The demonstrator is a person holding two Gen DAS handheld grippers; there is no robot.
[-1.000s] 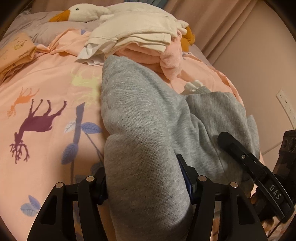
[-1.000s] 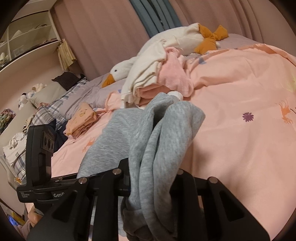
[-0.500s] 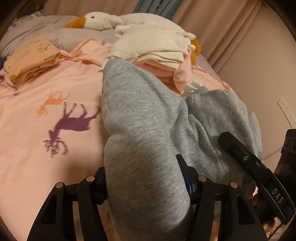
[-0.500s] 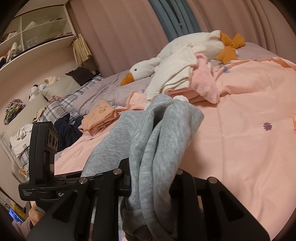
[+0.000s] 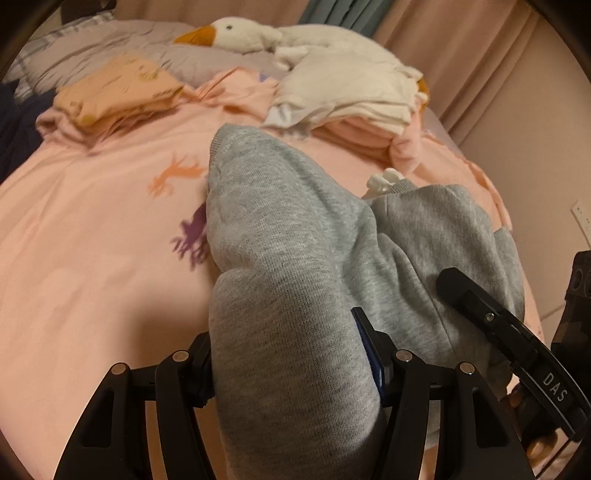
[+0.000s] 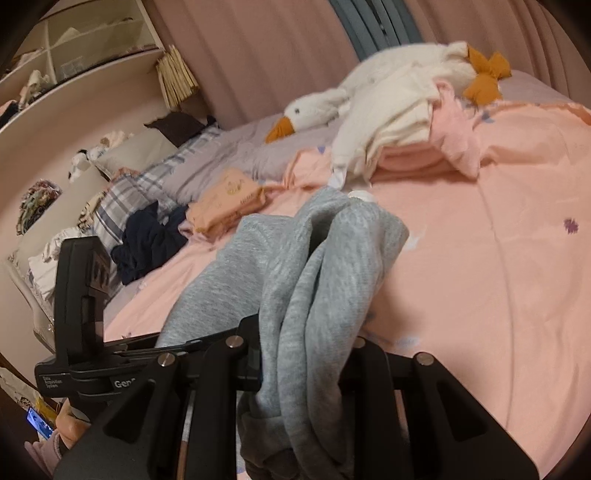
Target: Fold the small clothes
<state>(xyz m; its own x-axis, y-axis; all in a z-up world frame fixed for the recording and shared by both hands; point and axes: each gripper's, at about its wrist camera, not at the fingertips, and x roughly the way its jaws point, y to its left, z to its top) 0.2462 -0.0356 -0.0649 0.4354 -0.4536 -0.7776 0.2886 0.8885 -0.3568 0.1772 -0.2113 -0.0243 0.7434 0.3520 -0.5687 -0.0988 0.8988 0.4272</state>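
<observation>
Between the left gripper's (image 5: 291,360) 2 fingers a thick fold of the grey sweatpants (image 5: 295,258) is pinched, the fabric filling the gap and bulging up over the pads so that the tips are hidden. Ahead of these fingers the grey leg runs forward and ends in a ribbed cuff above the pink duvet (image 5: 92,240), which is printed with an orange and a purple deer. To the right of the fingers the rest of the garment bunches toward the right gripper (image 5: 491,321), whose black arm crosses the lower right corner.

Seen from the right wrist, the right gripper (image 6: 303,360) pinches a narrower, gathered bunch of the same sweatpants (image 6: 332,266), its fingers drawn close on the cloth, which rises between them and hangs below. A white drawstring end (image 6: 360,195) shows just past the top of the bunch. To the left of these fingers the left gripper (image 6: 122,362) sits with the grey fabric stretched across to it.

Farther ahead of both pairs of fingers lies a stack of cream and pink folded clothes (image 5: 347,99), with a plush goose (image 5: 240,33) behind it. Left of that stack rests a folded orange garment (image 5: 114,92), and beyond it a dark navy garment (image 6: 147,243) near a plaid pillow (image 6: 140,188).
</observation>
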